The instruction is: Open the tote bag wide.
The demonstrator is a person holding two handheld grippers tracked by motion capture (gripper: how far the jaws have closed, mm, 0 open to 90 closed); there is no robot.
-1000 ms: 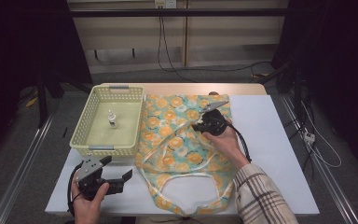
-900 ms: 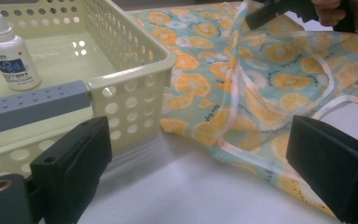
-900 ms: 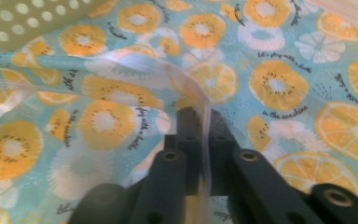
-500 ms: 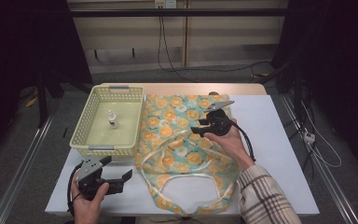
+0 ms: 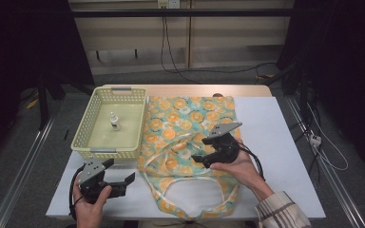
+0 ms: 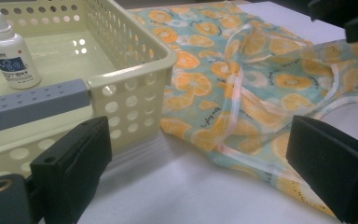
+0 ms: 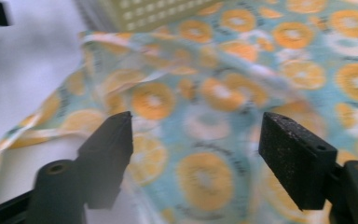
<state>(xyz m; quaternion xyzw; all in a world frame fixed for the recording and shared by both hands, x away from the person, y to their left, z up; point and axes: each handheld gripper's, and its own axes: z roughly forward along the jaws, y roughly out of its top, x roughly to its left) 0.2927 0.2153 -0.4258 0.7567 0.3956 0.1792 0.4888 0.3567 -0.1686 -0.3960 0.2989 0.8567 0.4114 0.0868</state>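
Note:
A teal cloth bag (image 5: 180, 121) printed with orange slices lies flat on the white table, its pale handles looped toward the near edge. In the high view my right gripper (image 5: 200, 160) hovers over the bag's middle with its jaws pointing left. Its own view shows it open above the blurred print (image 7: 198, 128), with nothing between the jaws. My left gripper (image 5: 126, 184) rests near the front left of the table, open and empty. The left gripper view (image 6: 191, 140) looks at the bag's rumpled edge (image 6: 242, 107) and the basket's corner.
A pale yellow perforated basket (image 5: 110, 152) stands left of the bag, holding a small white dropper bottle (image 5: 115, 121) (image 6: 10, 51) upright. Bare white table (image 5: 275, 142) lies right of the bag. Cables run over the floor behind the table and to its right.
My right gripper has moved from the far part of the bag toward the near side, over the bag's middle. The left gripper has stayed put.

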